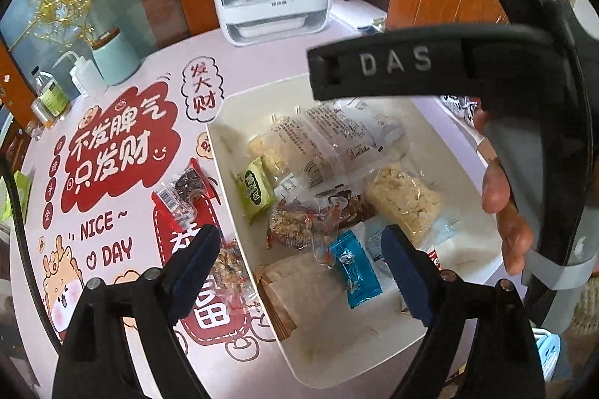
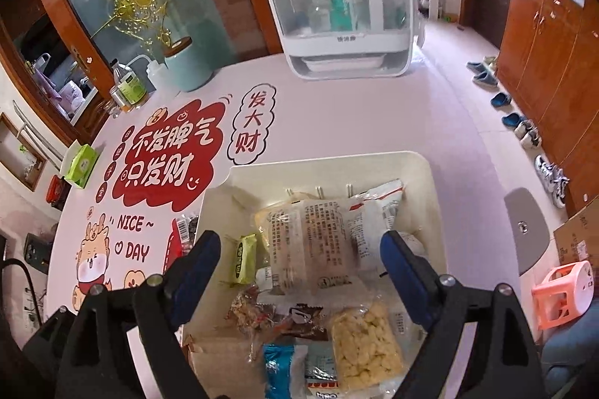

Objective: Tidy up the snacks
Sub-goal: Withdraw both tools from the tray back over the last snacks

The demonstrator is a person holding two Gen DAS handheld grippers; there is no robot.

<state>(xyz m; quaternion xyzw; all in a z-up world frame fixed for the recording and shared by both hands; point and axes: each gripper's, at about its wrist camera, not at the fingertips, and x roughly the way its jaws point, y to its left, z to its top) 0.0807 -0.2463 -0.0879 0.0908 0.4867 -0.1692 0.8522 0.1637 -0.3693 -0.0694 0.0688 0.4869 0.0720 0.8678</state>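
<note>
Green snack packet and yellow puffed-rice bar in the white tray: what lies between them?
Left wrist view: between green snack packet and yellow puffed-rice bar lies a brown wrapper.

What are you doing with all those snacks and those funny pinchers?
A person holds a pincher tool in each hand and is sorting snacks into the white bin on the table. Most packets already lie in the bin. Two wrapped snacks, the dark one and the nutty one, sit outside on the tablecloth. The left gripper and the right gripper are both open over the bin, holding nothing.
</note>
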